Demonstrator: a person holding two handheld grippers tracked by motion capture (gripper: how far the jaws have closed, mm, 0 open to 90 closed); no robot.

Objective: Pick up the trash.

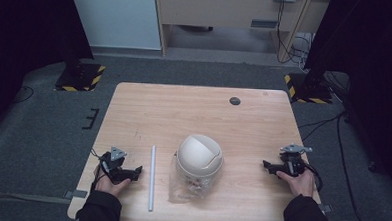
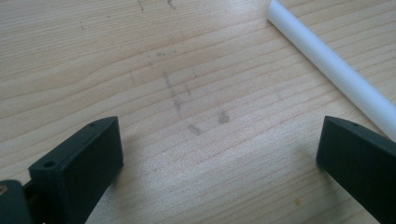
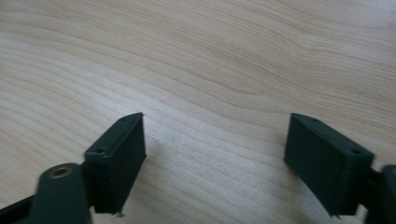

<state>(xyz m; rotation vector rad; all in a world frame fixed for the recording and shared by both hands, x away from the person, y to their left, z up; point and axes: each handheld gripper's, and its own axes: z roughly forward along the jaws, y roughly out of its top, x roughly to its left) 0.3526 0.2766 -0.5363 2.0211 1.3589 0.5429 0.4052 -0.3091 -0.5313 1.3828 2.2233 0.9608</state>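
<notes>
A small cream bin with a domed swing lid (image 1: 199, 157) stands near the table's front middle, on a clear plastic bag (image 1: 181, 191) that lies flat under and in front of it. A thin white tube (image 1: 151, 177) lies lengthwise to its left. My left gripper (image 1: 138, 171) rests low at the front left, open, jaws wide over bare wood, with the white tube (image 2: 336, 70) just beyond its right jaw. At the front right my right gripper (image 1: 265, 165) is open too, its jaws pointing at the bin over bare wood (image 3: 210, 93).
The wooden table (image 1: 199, 110) has a dark round grommet (image 1: 234, 100) near its far edge. Grey carpet surrounds it, with black stands on yellow-striped bases at the far left and right. Cables trail on the floor at the right.
</notes>
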